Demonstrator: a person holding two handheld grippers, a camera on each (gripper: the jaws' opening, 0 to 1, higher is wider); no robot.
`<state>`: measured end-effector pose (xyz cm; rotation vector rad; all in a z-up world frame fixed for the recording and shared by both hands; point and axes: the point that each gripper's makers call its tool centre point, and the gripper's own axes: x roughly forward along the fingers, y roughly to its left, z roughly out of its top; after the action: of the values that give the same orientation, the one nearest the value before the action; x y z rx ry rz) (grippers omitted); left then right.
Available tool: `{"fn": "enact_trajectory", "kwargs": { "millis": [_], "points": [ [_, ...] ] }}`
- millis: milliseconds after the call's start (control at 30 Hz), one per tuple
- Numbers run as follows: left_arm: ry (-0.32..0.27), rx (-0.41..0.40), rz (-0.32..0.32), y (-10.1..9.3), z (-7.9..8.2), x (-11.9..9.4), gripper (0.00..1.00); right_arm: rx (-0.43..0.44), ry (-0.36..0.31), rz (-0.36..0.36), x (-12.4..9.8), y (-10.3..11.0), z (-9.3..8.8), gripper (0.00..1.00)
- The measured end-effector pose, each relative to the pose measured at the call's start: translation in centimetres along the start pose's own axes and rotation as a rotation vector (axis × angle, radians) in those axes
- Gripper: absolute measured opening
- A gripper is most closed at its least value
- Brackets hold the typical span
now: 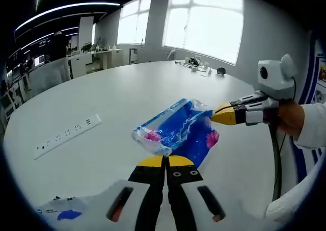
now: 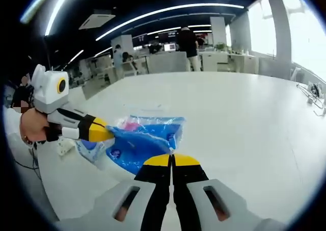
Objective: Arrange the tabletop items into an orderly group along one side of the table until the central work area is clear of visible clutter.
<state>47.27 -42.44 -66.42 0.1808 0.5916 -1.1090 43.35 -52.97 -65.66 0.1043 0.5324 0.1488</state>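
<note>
A crinkled blue plastic packet with pink and white print (image 1: 175,131) lies near the middle of the broad white round counter (image 1: 102,96), held at two ends. In the left gripper view, the left gripper (image 1: 166,160) has its yellow-tipped jaws pressed together at the packet's near edge, apparently pinching the film, though the contact itself is hard to make out. The right gripper (image 1: 220,114) comes in from the right with its jaws clamped on the packet's far corner, lifting that end slightly. In the right gripper view the same packet (image 2: 142,139) sits just beyond the closed yellow tips of the right gripper (image 2: 172,160). A white power strip (image 1: 69,135) lies flat on the counter, well apart from the packet. Cables and small items (image 1: 196,63) sit at the far edge by the windows.
</note>
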Motion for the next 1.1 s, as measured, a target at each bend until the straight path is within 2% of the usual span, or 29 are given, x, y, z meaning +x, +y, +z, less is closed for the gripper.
{"fn": "enact_trajectory", "kwargs": {
  "millis": [333, 700, 1100],
  "points": [
    [0.027, -0.017, -0.023, -2.5, -0.9, 2.6, 0.00, 0.015, 0.026, -0.009, -1.3, -2.3, -2.0, 0.00],
    [0.053, -0.036, -0.054, -5.6, -2.4, 4.0, 0.00, 0.034, 0.051, -0.028, -3.0, -4.2, -4.3, 0.00],
    [0.062, -0.071, -0.069, -6.9, -3.1, 5.8, 0.00, 0.050, 0.064, -0.049, -3.5, -6.1, -5.6, 0.00]
  ]
}}
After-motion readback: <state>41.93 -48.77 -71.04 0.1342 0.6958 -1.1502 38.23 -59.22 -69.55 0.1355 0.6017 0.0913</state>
